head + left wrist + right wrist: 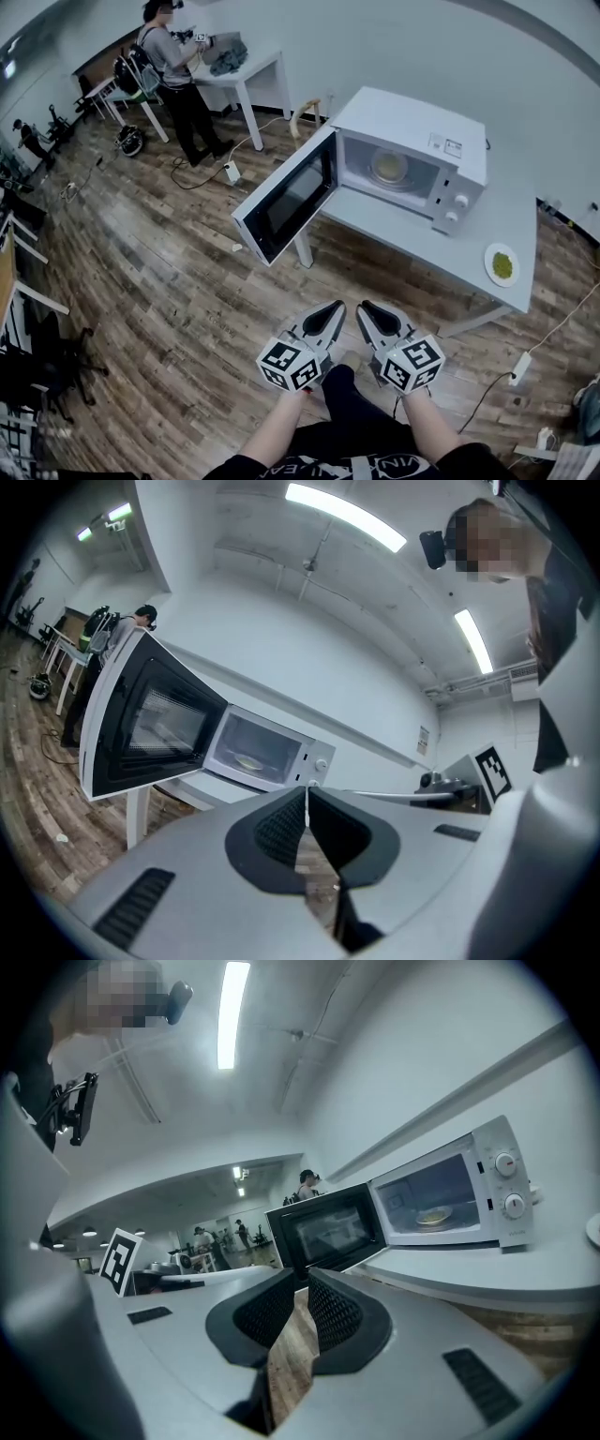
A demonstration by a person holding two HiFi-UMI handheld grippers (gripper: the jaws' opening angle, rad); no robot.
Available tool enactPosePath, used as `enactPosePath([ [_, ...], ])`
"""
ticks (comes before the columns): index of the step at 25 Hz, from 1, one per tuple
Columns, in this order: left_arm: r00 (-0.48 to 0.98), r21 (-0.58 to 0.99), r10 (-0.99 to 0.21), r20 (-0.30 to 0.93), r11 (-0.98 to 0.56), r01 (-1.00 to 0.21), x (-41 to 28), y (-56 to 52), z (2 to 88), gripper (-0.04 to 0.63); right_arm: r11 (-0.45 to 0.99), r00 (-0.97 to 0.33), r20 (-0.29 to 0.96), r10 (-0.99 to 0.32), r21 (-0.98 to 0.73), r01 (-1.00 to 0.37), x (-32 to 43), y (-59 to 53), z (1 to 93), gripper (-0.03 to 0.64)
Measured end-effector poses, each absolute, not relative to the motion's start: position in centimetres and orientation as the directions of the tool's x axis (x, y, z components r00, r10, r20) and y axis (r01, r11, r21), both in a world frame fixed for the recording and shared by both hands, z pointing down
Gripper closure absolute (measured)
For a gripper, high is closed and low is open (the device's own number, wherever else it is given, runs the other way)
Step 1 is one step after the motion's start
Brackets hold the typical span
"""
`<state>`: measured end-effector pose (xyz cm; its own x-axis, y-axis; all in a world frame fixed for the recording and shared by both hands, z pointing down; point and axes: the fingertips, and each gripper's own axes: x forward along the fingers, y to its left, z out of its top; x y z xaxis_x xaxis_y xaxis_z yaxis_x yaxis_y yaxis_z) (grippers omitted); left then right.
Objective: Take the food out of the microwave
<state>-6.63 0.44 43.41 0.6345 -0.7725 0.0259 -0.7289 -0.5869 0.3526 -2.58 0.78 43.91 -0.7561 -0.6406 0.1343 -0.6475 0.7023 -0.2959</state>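
A white microwave (412, 155) stands on a pale table (497, 220) with its door (286, 197) swung wide open to the left. Inside, a plate of food (389, 169) rests on the turntable; it also shows as the plate (248, 760) in the left gripper view and the plate (433, 1215) in the right gripper view. My left gripper (336, 307) and right gripper (366, 307) are side by side, low over the wooden floor, well short of the table. Both are shut and empty, pointing toward the microwave (267, 752).
A second plate with green food (502, 264) lies on the table right of the microwave. The open door overhangs the table's front-left edge. A person (173, 66) works at a far table (248, 70). Cables and a power strip (232, 172) lie on the floor.
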Motion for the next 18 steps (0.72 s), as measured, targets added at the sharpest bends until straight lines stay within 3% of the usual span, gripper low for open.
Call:
enactPosePath([
  [18, 0.691, 0.385, -0.721, 0.046, -0.626, -0.678, -4.2, -13.7, 44.6, 0.578, 0.628, -0.694, 0.163, -0.701, -0.320, -0.710, 0.2, -12.7, 45.1, 0.557],
])
